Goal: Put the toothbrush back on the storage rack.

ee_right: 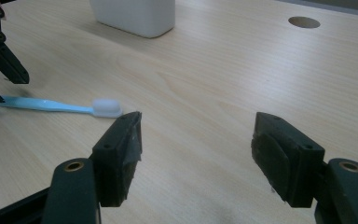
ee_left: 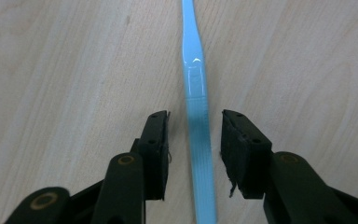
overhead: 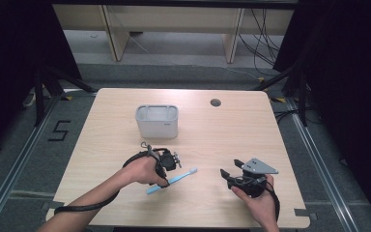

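Note:
A light-blue toothbrush [overhead: 178, 178] with a white bristle head lies flat on the wooden table [overhead: 222, 140], near the front. My left gripper [overhead: 165, 174] is lowered over its handle. In the left gripper view the handle [ee_left: 198, 121] runs between the two pads [ee_left: 158, 140], with a small gap on each side, so the left gripper [ee_left: 196, 116] is open around it. My right gripper [overhead: 229, 168] hovers open to the right of the brush head with nothing between its jaws. In the right gripper view, the right gripper [ee_right: 200, 123] faces the bristle head [ee_right: 106, 107].
A white rectangular container [overhead: 157, 121] stands upright behind the toothbrush, toward mid-table; its base [ee_right: 135, 14] also appears in the right gripper view. A round cable hole [overhead: 216, 102] sits at the far right of the tabletop. Bare wood surrounds the brush.

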Tool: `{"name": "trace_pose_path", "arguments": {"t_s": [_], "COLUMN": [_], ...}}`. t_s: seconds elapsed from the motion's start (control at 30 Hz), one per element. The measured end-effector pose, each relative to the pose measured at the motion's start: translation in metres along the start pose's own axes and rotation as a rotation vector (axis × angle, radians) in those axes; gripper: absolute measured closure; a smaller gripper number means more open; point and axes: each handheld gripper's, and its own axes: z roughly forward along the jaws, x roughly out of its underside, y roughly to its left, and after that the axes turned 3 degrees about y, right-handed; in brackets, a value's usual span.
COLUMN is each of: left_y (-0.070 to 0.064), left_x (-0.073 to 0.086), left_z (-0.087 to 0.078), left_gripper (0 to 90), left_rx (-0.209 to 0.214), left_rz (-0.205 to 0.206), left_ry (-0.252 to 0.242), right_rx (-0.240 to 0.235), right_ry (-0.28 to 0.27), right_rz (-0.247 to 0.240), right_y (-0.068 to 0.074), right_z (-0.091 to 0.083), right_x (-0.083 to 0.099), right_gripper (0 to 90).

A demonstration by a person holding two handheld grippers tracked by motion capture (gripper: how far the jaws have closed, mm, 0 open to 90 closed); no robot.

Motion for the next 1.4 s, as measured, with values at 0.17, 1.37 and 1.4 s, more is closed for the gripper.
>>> {"name": "trace_pose_path", "arguments": {"t_s": [0.17, 1.37, 1.4], "left_y": [-0.001, -0.003, -0.002], "left_x": [-0.003, -0.011, -0.011], "left_z": [0.003, 0.012, 0.012], "left_gripper": [64.8, 77.4, 77.7], "left_rx": [-0.001, -0.012, -0.008], "left_rz": [-0.012, 0.044, 0.043], "left_ry": [0.025, 0.081, 0.084], "right_rx": [0.009, -0.010, -0.010], "right_ry": [-0.010, -0.008, -0.007], "right_rz": [-0.018, -0.022, -0.021], "right_y": [-0.001, 0.000, 0.000], "right_z": [0.001, 0.002, 0.002], "right_x": [0.000, -0.001, -0.001], "right_gripper": [34.2, 34.0, 34.0]}}
